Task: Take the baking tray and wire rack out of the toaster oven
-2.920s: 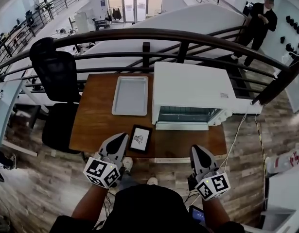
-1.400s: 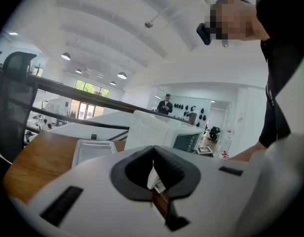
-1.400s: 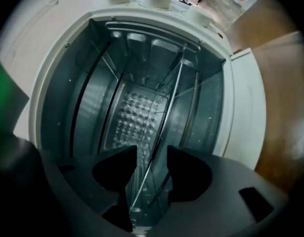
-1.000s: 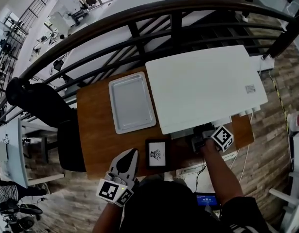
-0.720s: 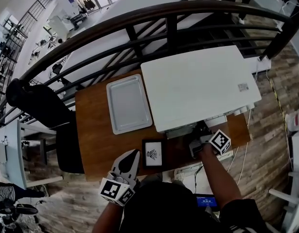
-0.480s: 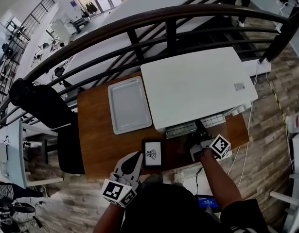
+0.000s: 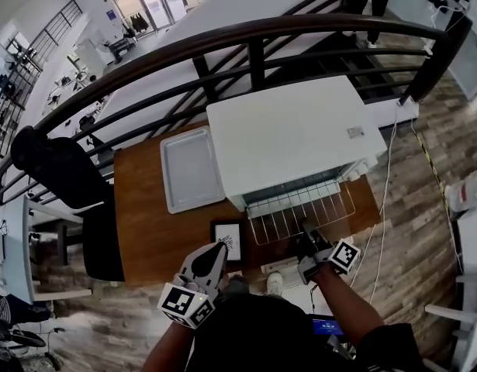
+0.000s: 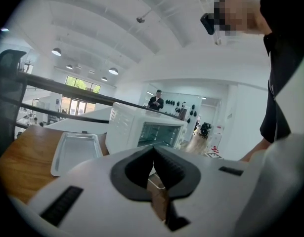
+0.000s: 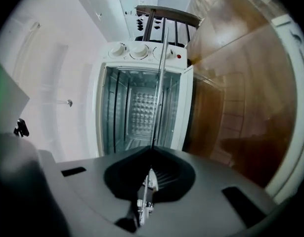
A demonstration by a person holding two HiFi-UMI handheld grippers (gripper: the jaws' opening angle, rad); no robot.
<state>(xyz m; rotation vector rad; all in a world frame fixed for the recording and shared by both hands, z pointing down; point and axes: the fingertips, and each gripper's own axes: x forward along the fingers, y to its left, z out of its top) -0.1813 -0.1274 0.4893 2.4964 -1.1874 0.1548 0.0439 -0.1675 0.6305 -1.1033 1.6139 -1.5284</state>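
The white toaster oven [image 7: 292, 138] stands on the wooden table [image 7: 145, 223]. Its wire rack [image 7: 300, 211] sticks out of the oven's front toward me, mostly outside. My right gripper [image 7: 310, 242] is shut on the rack's near edge. In the right gripper view the rack [image 9: 159, 83] shows edge-on as a thin line running from the shut right gripper [image 9: 152, 154] into the open oven [image 9: 142, 107]. The grey baking tray [image 7: 190, 169] lies flat on the table left of the oven. My left gripper [image 7: 215, 250] is shut and empty at the table's near edge; its view shows the tray [image 8: 75, 149] and oven [image 8: 147, 130].
A small black-framed card [image 7: 228, 239] lies on the table just ahead of the left gripper. A dark curved railing [image 7: 254, 37] runs behind the table. A black office chair [image 7: 60, 169] stands at the left. A white cable [image 7: 389, 177] hangs off the right side.
The right gripper has pulled back toward me from the oven's front, and the wire rack has slid out with it. The left gripper has shifted only slightly along the table's near edge.
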